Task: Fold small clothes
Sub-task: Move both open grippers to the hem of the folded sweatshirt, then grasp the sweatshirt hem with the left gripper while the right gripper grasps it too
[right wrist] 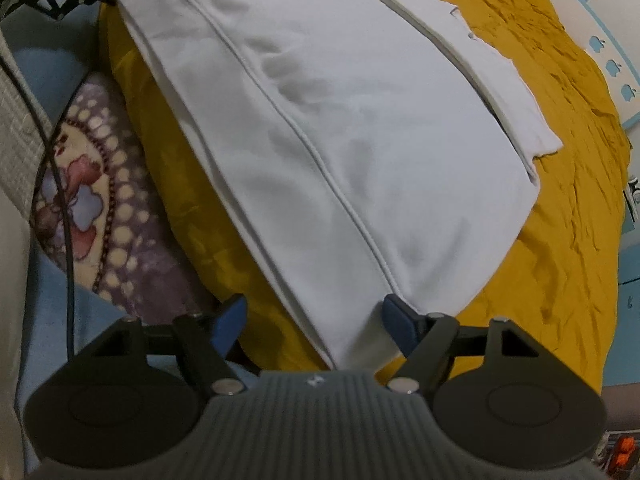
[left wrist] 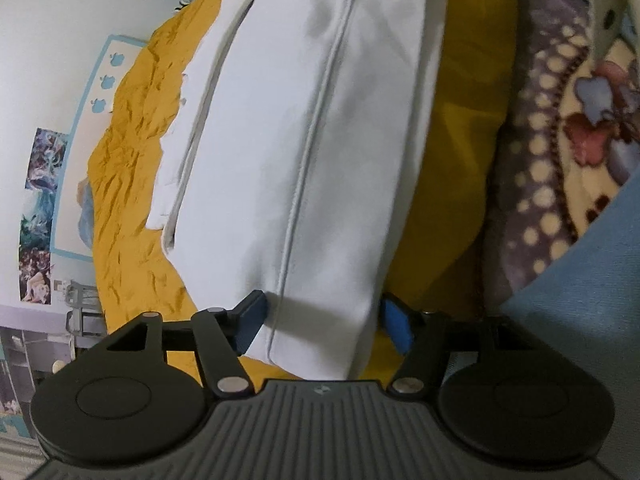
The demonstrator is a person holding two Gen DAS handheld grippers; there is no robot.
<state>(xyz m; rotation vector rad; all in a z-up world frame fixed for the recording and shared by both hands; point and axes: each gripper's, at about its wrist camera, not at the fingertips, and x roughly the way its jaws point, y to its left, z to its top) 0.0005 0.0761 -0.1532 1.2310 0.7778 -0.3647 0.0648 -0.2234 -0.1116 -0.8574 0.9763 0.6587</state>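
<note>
Straddling the white garment (left wrist: 304, 152) on yellow bedding (right wrist: 560, 240), both tongs (left wrist: 324, 320) (right wrist: 316, 324) spread; no legible writing.

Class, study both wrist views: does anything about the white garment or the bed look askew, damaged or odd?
Little stands out. The white garment lies fairly flat on the wrinkled yellow bedsheet, with faint creases near its raised seam. Its far layer shows a notched, uneven edge; whether that is damage or design cannot be told.

Bed under crumpled yellow sheet (left wrist: 132, 184). White wall (left wrist: 60, 20) at 10 o'clock, blue-edged board (left wrist: 86, 148) with apple shapes, picture strip (left wrist: 40, 216) beside it. Dotted purple blanket (left wrist: 536, 184) at 3 o'clock. Shelves (left wrist: 28, 356) low at 8 o'clock.
</note>
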